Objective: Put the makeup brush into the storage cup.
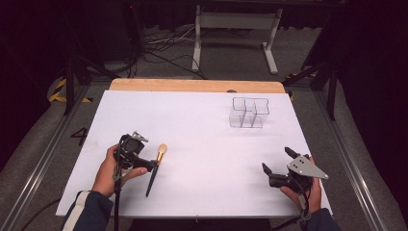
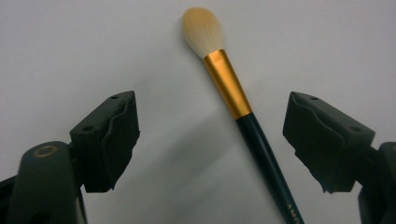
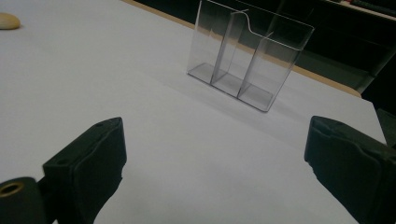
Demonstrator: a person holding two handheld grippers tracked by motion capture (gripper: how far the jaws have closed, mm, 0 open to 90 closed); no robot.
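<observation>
A makeup brush (image 1: 155, 168) with pale bristles, a gold ferrule and a dark handle lies flat on the white table cover at the left front. My left gripper (image 1: 146, 161) hovers right over it, open, with the brush (image 2: 236, 100) lying between the spread jaws and touching neither. A clear plastic organizer (image 1: 248, 113) with three compartments stands upright at the back right. My right gripper (image 1: 276, 161) is open at the right front, pointing toward the organizer (image 3: 247, 56) with nothing between its jaws. The brush tip (image 3: 8, 21) peeks in at the far left of the right gripper view.
The white cover (image 1: 192, 144) spans most of the wooden tabletop (image 1: 192, 85), whose edge shows at the back. Black frame rails run along both sides, and cables and a white stand (image 1: 235, 29) sit on the floor beyond.
</observation>
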